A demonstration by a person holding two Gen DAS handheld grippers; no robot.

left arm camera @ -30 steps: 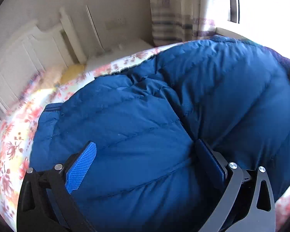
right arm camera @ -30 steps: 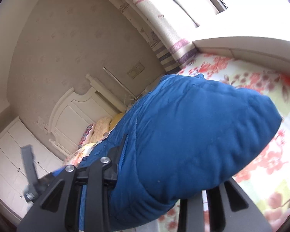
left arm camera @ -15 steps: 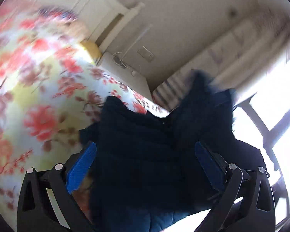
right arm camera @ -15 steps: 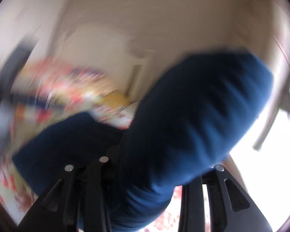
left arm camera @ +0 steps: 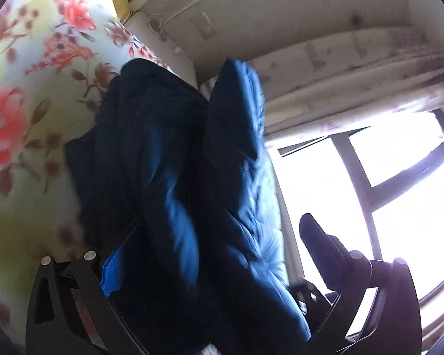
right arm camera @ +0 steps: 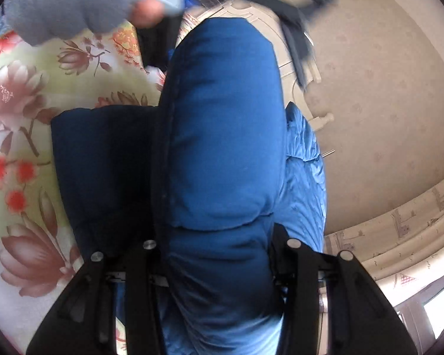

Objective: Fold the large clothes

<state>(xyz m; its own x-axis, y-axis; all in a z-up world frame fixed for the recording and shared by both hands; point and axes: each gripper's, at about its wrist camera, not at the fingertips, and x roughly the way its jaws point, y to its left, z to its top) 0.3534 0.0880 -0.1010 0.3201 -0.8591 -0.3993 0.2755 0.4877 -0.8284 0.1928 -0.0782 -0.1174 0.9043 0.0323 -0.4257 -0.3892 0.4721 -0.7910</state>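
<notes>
A large blue puffer jacket [left arm camera: 174, 183] is lifted off the flowered bed sheet [left arm camera: 29, 82] and hangs bunched in front of both cameras. My left gripper [left arm camera: 213, 254] has its jaws wide apart; the jacket lies between them, against the left blue pad [left arm camera: 112, 272], while the right finger [left arm camera: 316, 236] stands free against the window. My right gripper [right arm camera: 219, 251] is shut on a thick fold of the jacket [right arm camera: 222, 136], which rises up from between the fingers. A darker part of the jacket [right arm camera: 103, 177] hangs to the left over the sheet.
The flowered sheet [right arm camera: 23, 118] fills the left of the right wrist view. A gloved hand [right arm camera: 83, 3] on the other gripper shows at its top left. A white headboard [right arm camera: 305, 88], beige wall, curtain [left arm camera: 355, 88] and a bright window [left arm camera: 399, 192] are behind.
Both grippers have swung upward and rolled, lifting the jacket off the bed. It lay spread over the sheet a second ago; now it hangs bunched, with wall and window behind.
</notes>
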